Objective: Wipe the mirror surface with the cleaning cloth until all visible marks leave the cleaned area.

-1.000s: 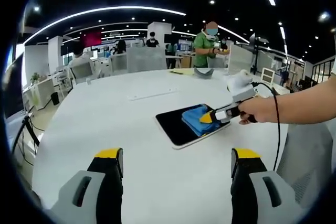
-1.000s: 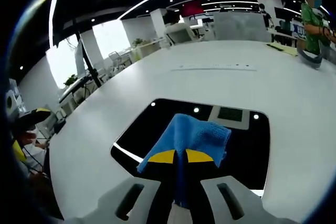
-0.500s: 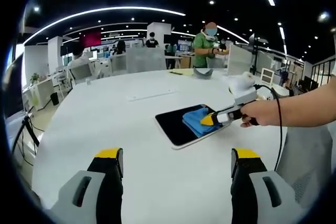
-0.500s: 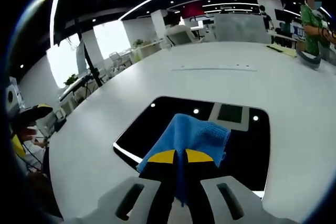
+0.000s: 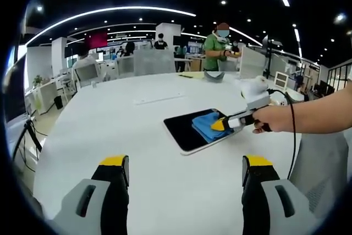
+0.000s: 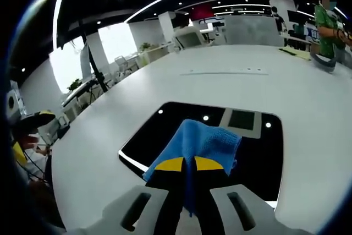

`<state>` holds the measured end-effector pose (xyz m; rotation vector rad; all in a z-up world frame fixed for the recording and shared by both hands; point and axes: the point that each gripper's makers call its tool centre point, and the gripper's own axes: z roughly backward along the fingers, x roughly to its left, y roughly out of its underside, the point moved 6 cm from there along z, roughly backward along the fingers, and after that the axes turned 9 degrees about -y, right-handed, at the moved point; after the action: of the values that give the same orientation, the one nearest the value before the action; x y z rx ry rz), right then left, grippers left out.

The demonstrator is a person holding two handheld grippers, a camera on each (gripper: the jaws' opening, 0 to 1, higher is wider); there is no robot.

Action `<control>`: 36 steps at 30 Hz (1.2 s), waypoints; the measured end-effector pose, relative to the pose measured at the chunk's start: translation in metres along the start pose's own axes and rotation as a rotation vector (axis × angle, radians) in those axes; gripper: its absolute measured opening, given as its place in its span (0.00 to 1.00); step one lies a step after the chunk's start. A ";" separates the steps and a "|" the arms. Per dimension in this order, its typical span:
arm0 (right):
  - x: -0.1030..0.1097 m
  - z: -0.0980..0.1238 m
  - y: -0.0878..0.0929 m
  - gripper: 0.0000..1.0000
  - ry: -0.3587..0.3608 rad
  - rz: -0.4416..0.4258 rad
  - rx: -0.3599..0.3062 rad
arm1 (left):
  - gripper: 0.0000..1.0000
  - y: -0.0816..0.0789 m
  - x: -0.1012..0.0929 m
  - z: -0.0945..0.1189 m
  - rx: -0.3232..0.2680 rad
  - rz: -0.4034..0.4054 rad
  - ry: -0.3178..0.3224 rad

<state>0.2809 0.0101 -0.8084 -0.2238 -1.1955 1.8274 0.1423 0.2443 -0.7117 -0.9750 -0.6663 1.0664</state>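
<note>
A dark rectangular mirror [image 5: 186, 129] [image 6: 159, 130] lies flat on the white table, reflecting ceiling lights. A folded blue cloth [image 5: 207, 125] [image 6: 206, 142] rests on its surface. My right gripper [image 5: 219, 126] [image 6: 188, 164], held by a person's hand, is shut on the cloth's near edge and presses it onto the mirror. My left gripper [image 5: 185, 170] stands open over the near part of the table, nothing between its yellow-tipped jaws, well short of the mirror.
The big white table [image 5: 110, 130] spreads around the mirror. A long flat strip [image 5: 159, 99] lies farther back and a grey bowl-like item [image 5: 213, 75] sits near the far edge. People stand at desks beyond. A grey chair [image 5: 322, 158] is at the right.
The right gripper and cloth have slid slightly rightward along the mirror in the left gripper view. The left gripper has stayed put.
</note>
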 end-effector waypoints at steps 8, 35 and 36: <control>-0.002 -0.003 -0.003 0.01 -0.013 0.003 0.025 | 0.85 0.001 0.000 0.000 0.004 0.001 -0.002; -0.011 -0.032 -0.026 0.01 -0.017 0.026 0.066 | 0.85 0.010 0.013 0.003 0.025 0.022 -0.030; -0.011 -0.032 -0.027 0.01 -0.017 0.026 0.066 | 0.85 0.010 0.014 0.003 0.025 0.023 -0.030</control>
<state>0.3214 0.0248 -0.8069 -0.1874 -1.1473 1.8912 0.1411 0.2594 -0.7193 -0.9481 -0.6663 1.1093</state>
